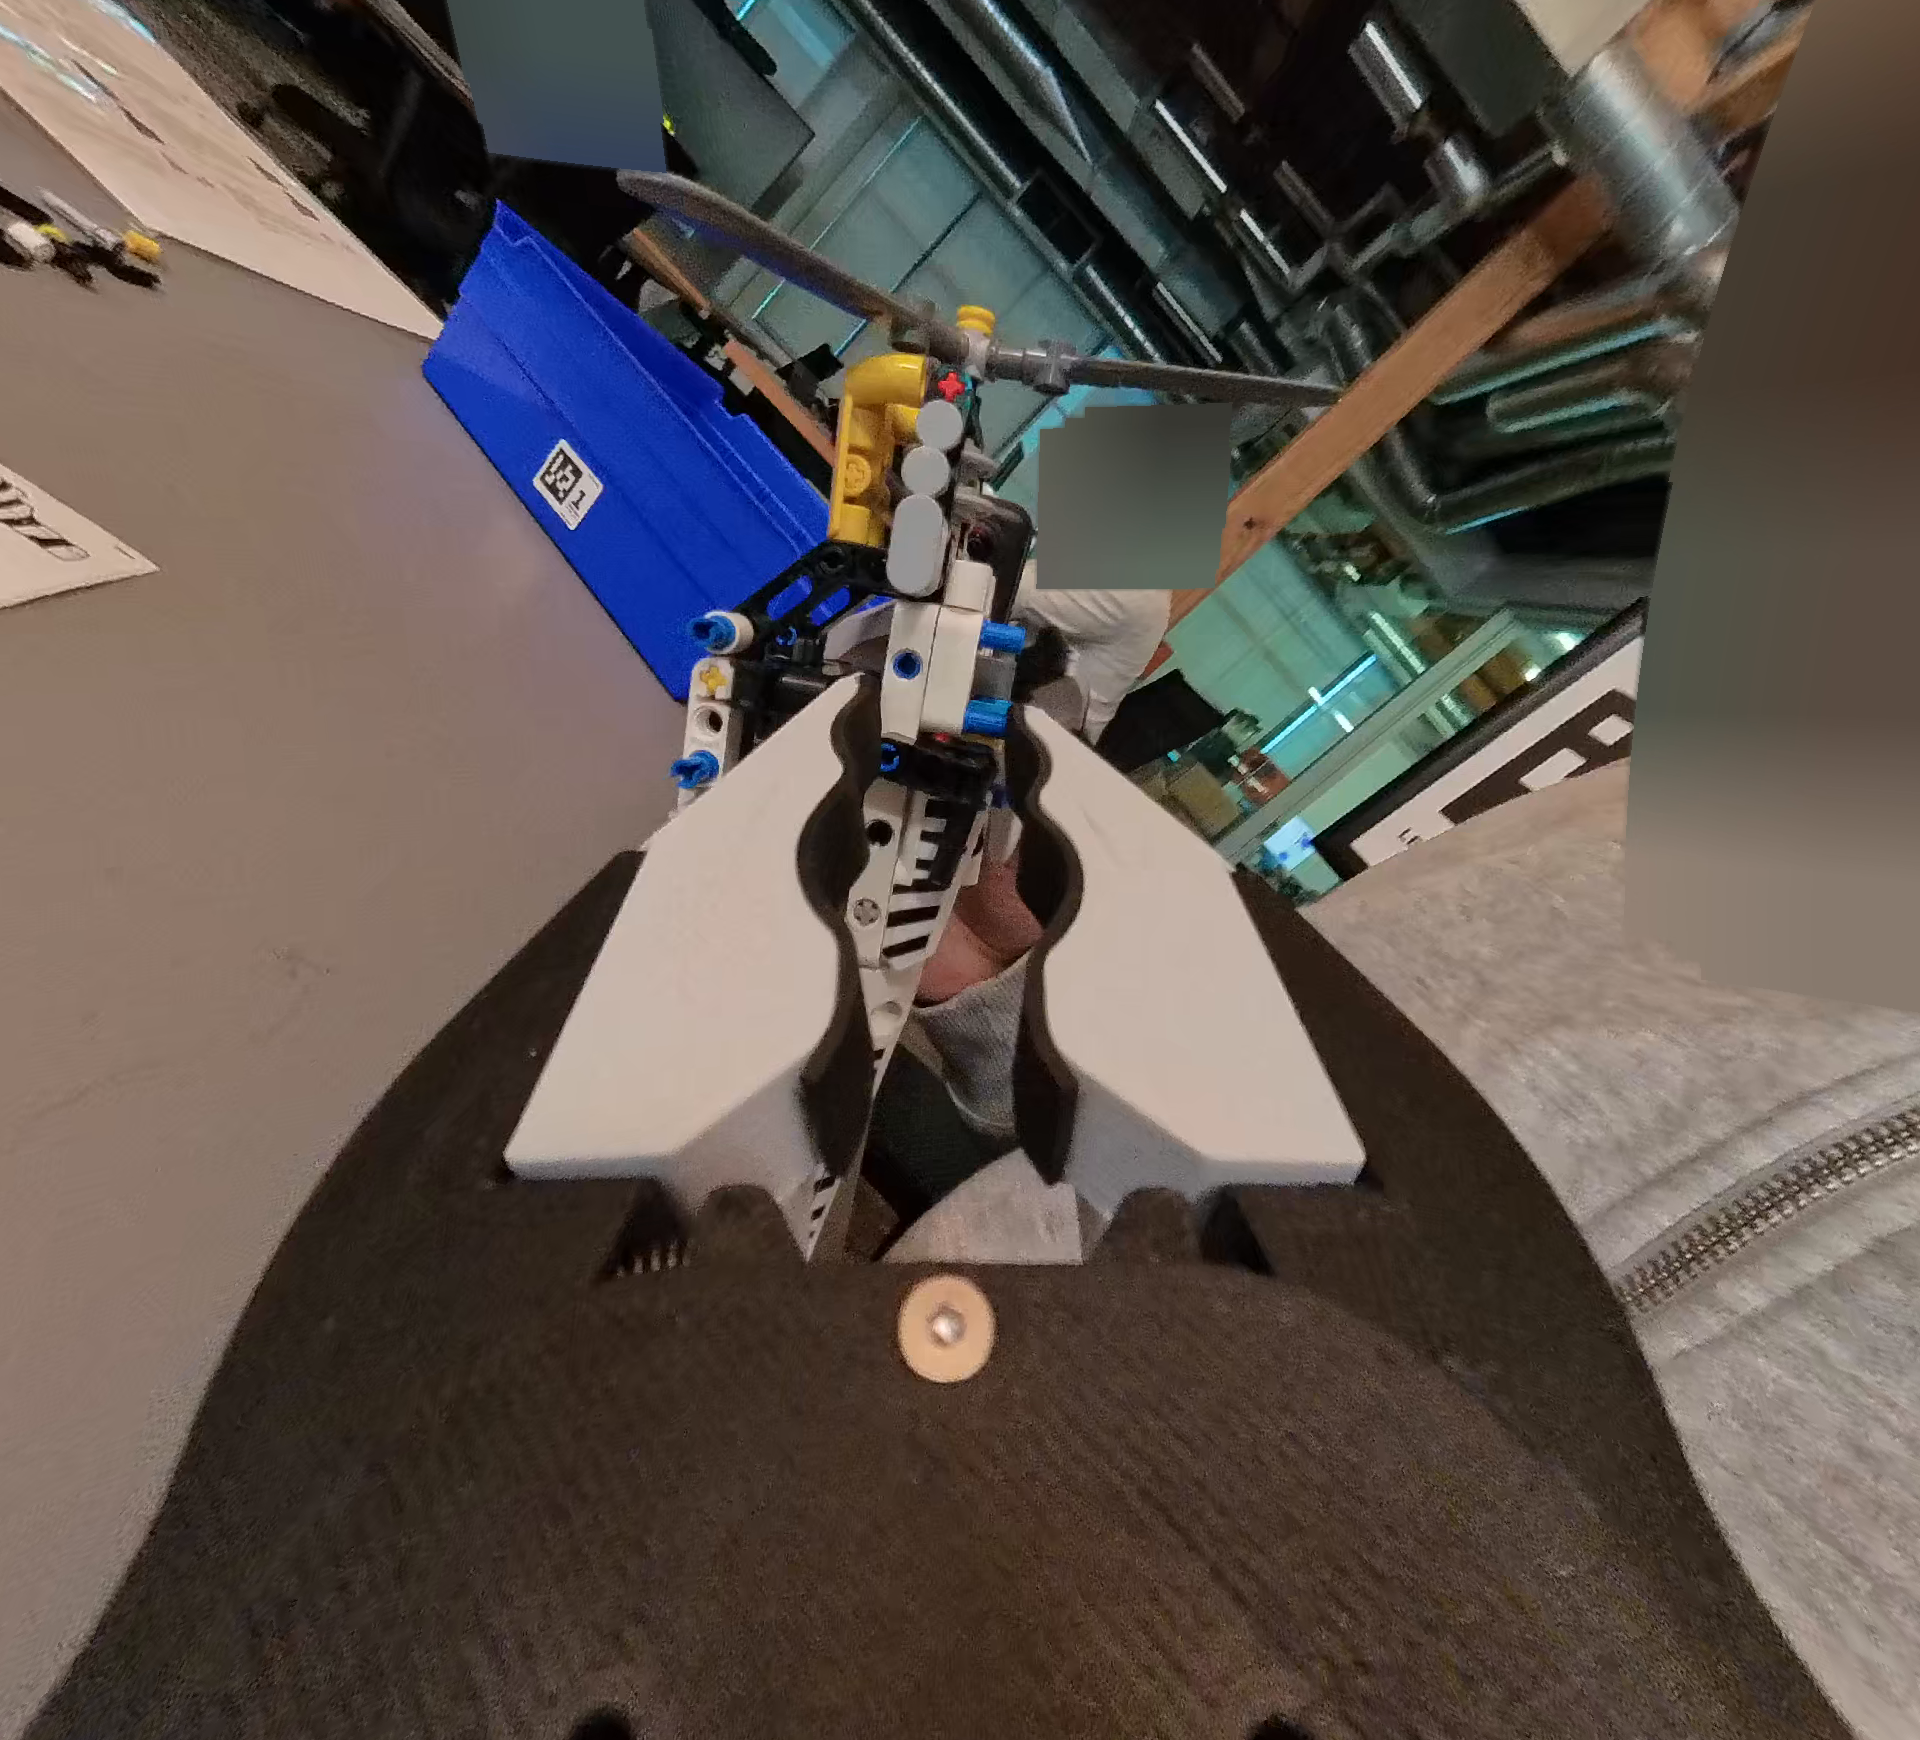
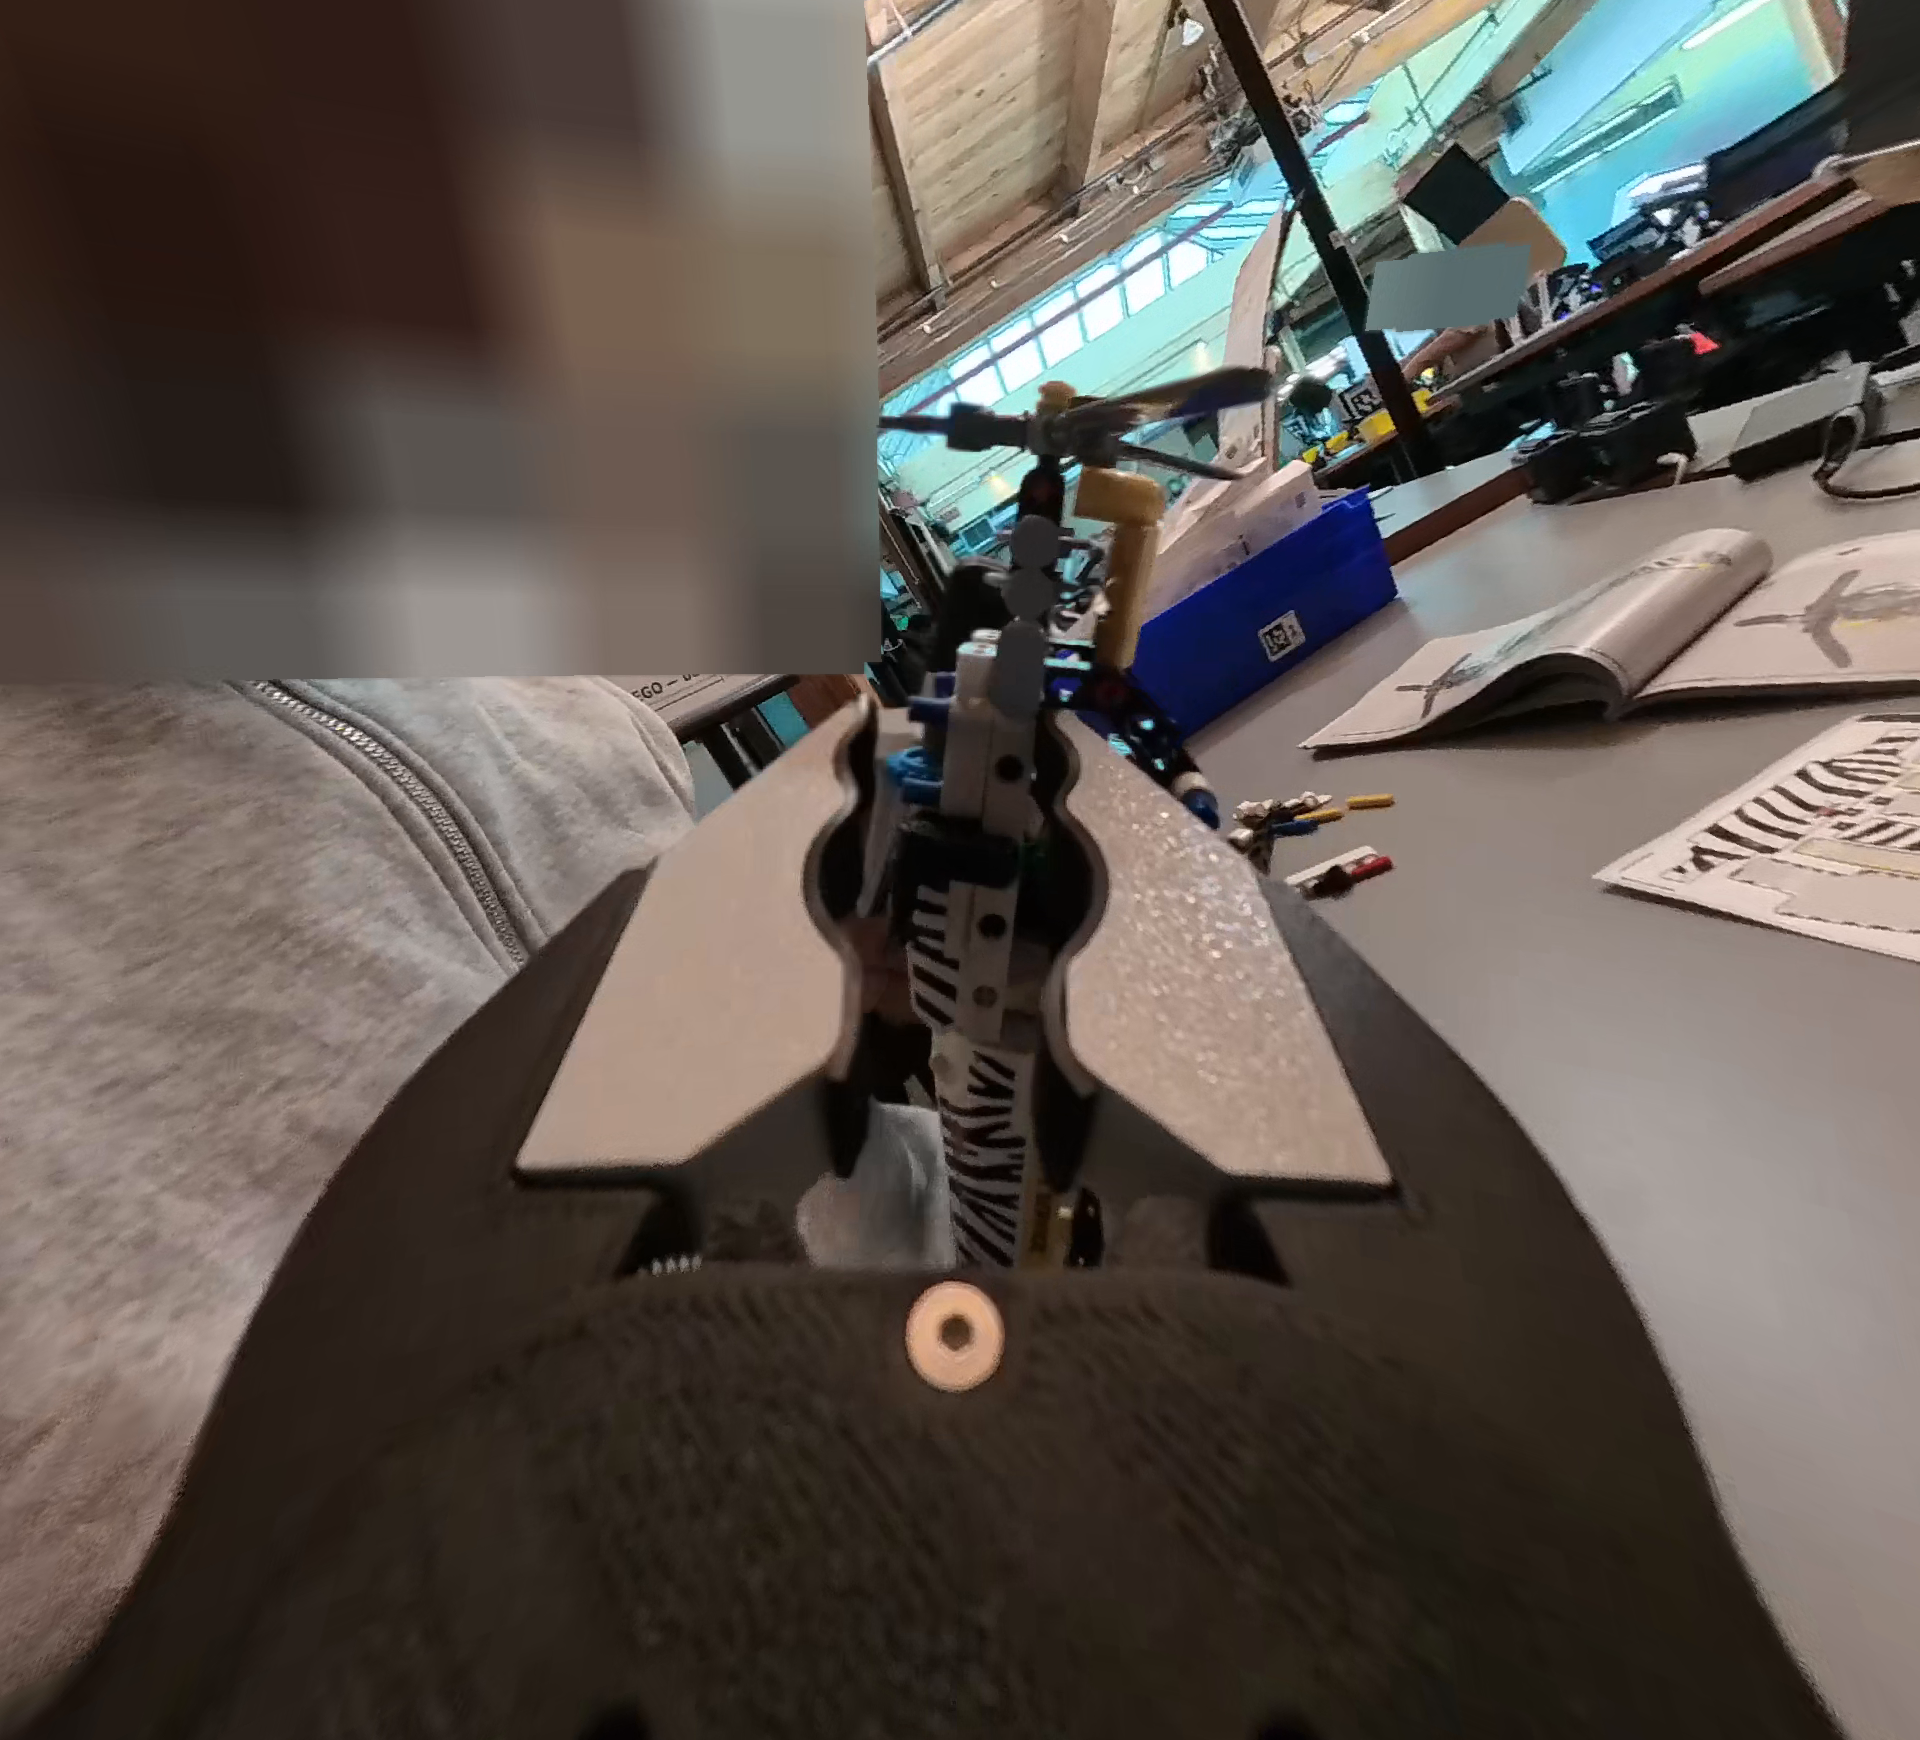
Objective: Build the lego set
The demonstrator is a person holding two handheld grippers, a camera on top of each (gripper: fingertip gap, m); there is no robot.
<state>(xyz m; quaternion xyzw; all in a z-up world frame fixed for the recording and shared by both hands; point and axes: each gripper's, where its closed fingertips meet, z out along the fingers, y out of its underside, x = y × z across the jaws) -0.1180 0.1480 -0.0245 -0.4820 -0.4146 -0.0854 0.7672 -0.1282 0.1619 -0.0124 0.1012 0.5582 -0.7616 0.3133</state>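
A partly built lego helicopter (image 1: 925, 547) with a white zebra-striped body, yellow and grey parts, blue pins and a grey rotor (image 1: 977, 340) is held in the air above the table. My left gripper (image 1: 935, 714) is shut on its striped body. In the right wrist view the same helicopter (image 2: 997, 755) sits between the fingers of my right gripper (image 2: 966, 724), which is also shut on the striped body. Its rotor (image 2: 1060, 428) looks blurred there. The lower end of the model is hidden between the fingers.
A blue bin (image 2: 1268, 610) stands on the grey table (image 2: 1558, 1119), and also shows in the left wrist view (image 1: 623, 464). An open instruction booklet (image 2: 1610, 630), a striped sticker sheet (image 2: 1787, 828) and several loose pieces (image 2: 1309, 838) lie nearby. A person's grey zipped sleeve (image 2: 260, 911) is close. Less than 4 cm separates the two grippers' tips.
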